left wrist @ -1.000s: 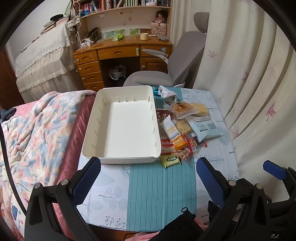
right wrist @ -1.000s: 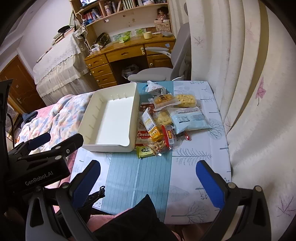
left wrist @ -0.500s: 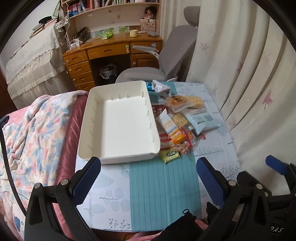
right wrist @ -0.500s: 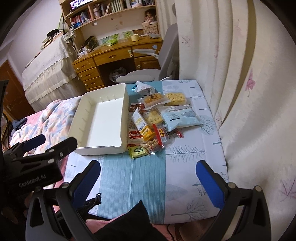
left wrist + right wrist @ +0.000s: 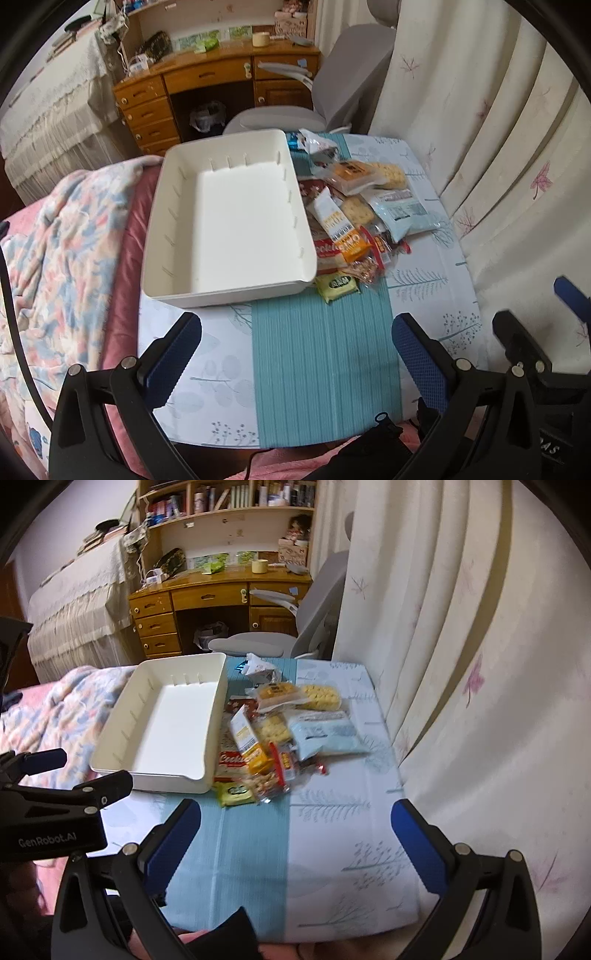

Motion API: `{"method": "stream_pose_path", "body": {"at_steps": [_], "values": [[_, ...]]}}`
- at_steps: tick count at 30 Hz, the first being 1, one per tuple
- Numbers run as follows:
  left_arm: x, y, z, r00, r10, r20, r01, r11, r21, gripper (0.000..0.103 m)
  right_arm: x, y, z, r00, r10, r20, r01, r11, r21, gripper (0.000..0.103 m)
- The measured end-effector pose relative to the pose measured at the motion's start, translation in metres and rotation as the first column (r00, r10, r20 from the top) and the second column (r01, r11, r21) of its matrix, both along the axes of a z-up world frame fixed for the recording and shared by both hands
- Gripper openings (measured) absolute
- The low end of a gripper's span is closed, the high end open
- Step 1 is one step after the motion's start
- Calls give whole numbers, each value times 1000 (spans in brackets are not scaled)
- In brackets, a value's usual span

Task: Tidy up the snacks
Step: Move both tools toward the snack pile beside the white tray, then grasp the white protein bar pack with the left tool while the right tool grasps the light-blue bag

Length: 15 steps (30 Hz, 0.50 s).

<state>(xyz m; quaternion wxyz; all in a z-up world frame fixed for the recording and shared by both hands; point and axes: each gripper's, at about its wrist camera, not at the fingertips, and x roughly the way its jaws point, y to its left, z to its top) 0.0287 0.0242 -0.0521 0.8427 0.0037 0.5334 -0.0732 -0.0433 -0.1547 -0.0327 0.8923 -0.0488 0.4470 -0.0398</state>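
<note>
White tray (image 5: 225, 221) is seen ahead of the left fingers (image 5: 173, 354), nothing inside it; slot ribs line its walls. Snack pile (image 5: 354, 221) lies just beside the tray's right wall, on the counter (image 5: 325, 350), ahead between the spread fingers. A green packet (image 5: 338, 283) sits nearest. Bookshelf (image 5: 229, 498) is shown only in the right wrist view. Left gripper (image 5: 295, 354) is held wide apart, gripping nothing, above the counter's near edge; right gripper (image 5: 295, 834) likewise wide, gripping nothing.
</note>
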Motion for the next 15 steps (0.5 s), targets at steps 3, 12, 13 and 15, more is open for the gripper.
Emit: {"method": "stream_pose_path", "body": {"at_steps": [3, 12, 13, 15], "values": [[8, -7, -11, 999, 16, -41, -17, 1000, -13, 103, 10, -9, -1, 1000, 23, 14, -22, 998, -53, 103], [32, -40, -33, 987, 101, -125, -112, 990, -90, 103, 53, -47, -15, 973, 231, 25, -225, 965, -136, 103], [36, -45, -35, 985, 116, -130, -130, 986, -105, 103, 56, -49, -17, 967, 255, 25, -248, 956, -153, 103], [44, -53, -39, 980, 143, -139, -160, 979, -126, 103, 66, -55, -26, 950, 313, 15, -304, 932, -198, 103]]}}
